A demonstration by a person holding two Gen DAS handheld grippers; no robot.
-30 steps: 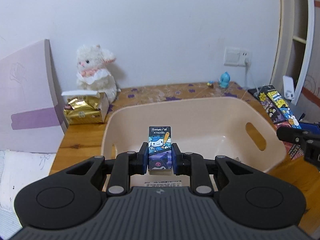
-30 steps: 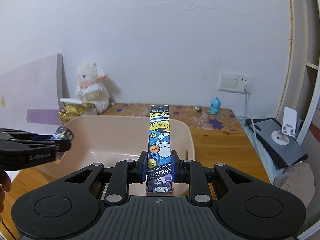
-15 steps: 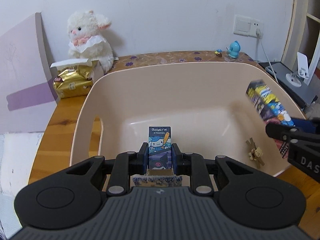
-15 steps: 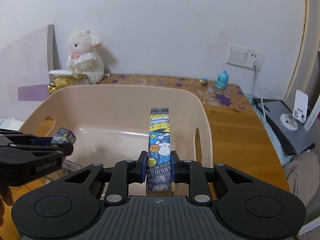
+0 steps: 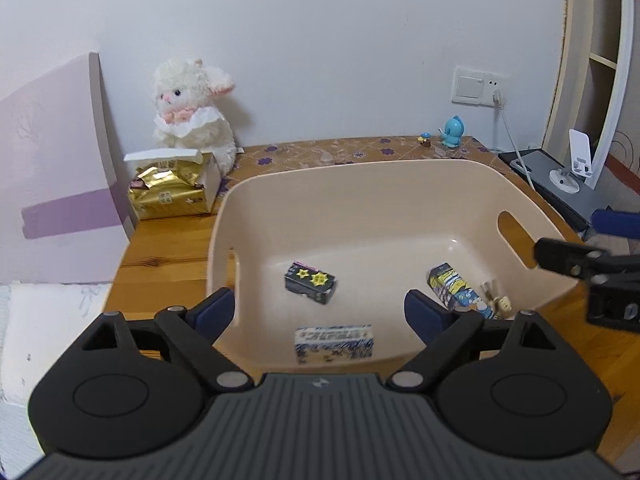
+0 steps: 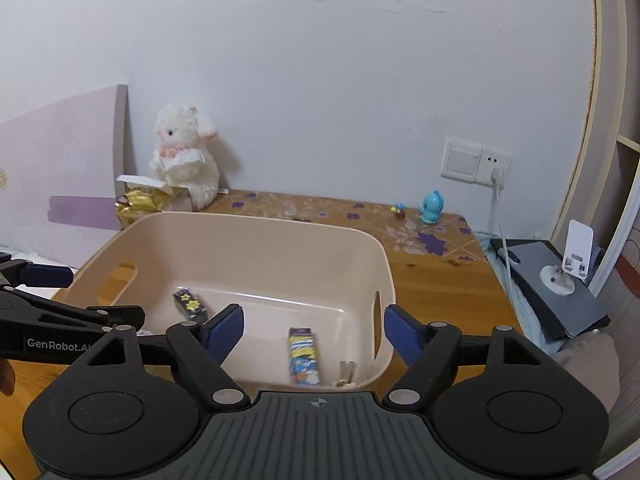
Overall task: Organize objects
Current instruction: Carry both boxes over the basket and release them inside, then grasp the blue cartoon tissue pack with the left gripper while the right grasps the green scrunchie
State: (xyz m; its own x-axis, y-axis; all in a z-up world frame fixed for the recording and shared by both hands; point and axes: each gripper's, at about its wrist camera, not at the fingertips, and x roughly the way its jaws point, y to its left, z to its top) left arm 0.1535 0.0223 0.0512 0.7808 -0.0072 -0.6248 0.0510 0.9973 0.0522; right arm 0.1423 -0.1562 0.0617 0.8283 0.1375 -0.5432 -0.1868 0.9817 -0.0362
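Both claws [image 5: 320, 312] [image 6: 312, 328] now empty, boxes [image 5: 310, 288] dropped

The beige basket [image 5: 400, 176] is standing open-topped, its floor middle lying bare between the star-printed box [image 5: 310, 283], the long cartoon box [image 5: 460, 294] and the patterned box [image 5: 334, 342] (a small wooden figure [image 5: 498, 300] is crowding the right corner). Behind it, the plush lamb [image 5: 192, 112] and gold packet [image 5: 170, 194] are blocking the bench's back left.

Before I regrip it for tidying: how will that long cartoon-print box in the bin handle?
The long cartoon-print box looks like thin card, so probably light and crushable. Lying flat on the bin floor, it should slide rather than roll.
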